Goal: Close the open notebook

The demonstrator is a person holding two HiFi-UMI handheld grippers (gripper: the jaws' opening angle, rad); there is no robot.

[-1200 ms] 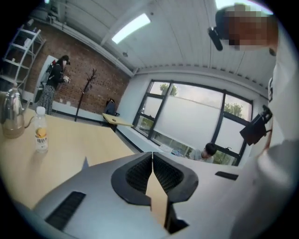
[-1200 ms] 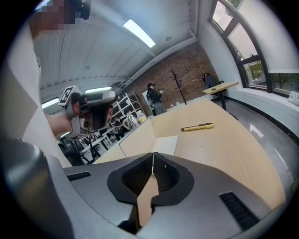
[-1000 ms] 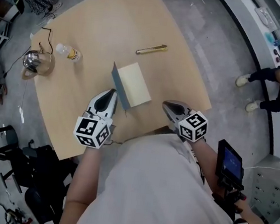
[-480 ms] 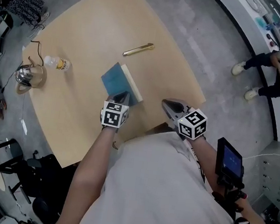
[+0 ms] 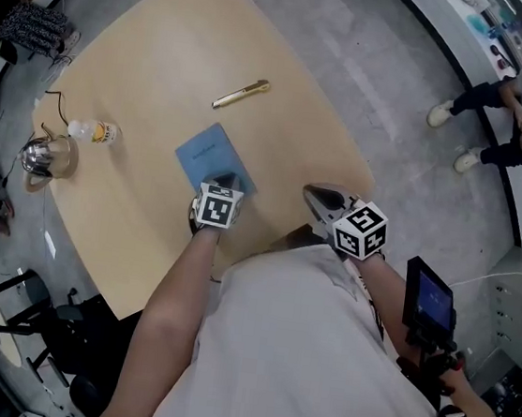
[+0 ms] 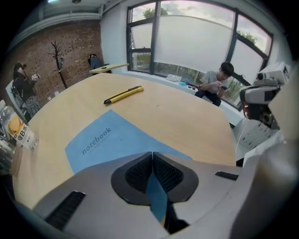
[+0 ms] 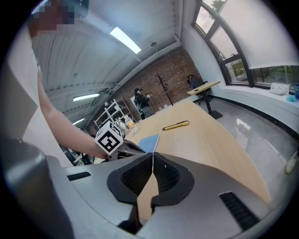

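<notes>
The notebook [image 5: 207,154] lies flat and closed on the wooden table [image 5: 158,49], its blue cover up, and in the left gripper view [image 6: 100,140] the cover reads "notebook". My left gripper [image 5: 227,181] is shut and points steeply down over the notebook's near corner; in its own view [image 6: 152,156] blue shows through the gap behind the tips. Whether the tips touch the cover I cannot tell. My right gripper [image 5: 311,196] hovers shut and empty at the table's near edge, right of the notebook. The right gripper view [image 7: 152,156] shows the notebook [image 7: 148,141] and the left gripper [image 7: 135,148] ahead.
A yellow pen [image 5: 241,94] lies beyond the notebook. A plastic bottle [image 5: 96,131] and a metal kettle [image 5: 39,158] with a cable stand at the table's left. A seated person [image 5: 519,102] is across the floor to the right.
The blue cover, upright a second ago, has swung down and the notebook now lies shut. My left gripper moved forward and down over it. The right gripper barely shifted.
</notes>
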